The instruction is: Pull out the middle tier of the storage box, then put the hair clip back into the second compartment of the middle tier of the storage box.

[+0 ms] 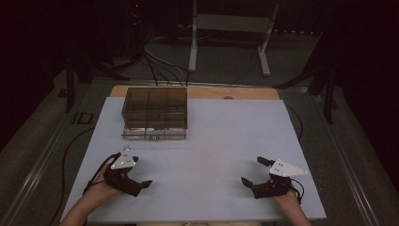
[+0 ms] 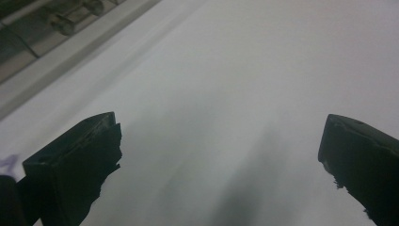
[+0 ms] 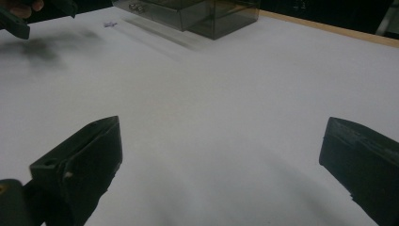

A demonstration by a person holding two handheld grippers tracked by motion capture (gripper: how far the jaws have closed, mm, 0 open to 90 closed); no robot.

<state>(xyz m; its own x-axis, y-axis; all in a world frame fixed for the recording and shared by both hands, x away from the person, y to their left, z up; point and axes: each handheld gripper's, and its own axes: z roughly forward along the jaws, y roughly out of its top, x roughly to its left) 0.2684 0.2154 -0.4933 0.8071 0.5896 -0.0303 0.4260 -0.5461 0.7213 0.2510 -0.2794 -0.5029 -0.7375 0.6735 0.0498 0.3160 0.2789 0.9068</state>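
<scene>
The worktop (image 1: 226,136) is a white sheet over a wooden board, the wood showing along the far edge. At the far left of the worktop stands a smoky transparent drawer box (image 1: 155,113), divided into compartments, with its lowest drawer pulled out toward the person; contents cannot be made out through the dark walls. In the right gripper view the same box (image 3: 202,12) sits at the far end of the sheet. The left gripper (image 1: 139,173) is held near the front left edge, fingers spread wide, holding nothing, over bare sheet. The right gripper (image 1: 254,170) is held near the front right edge, well apart from the left, fingers likewise spread wide and empty.
</scene>
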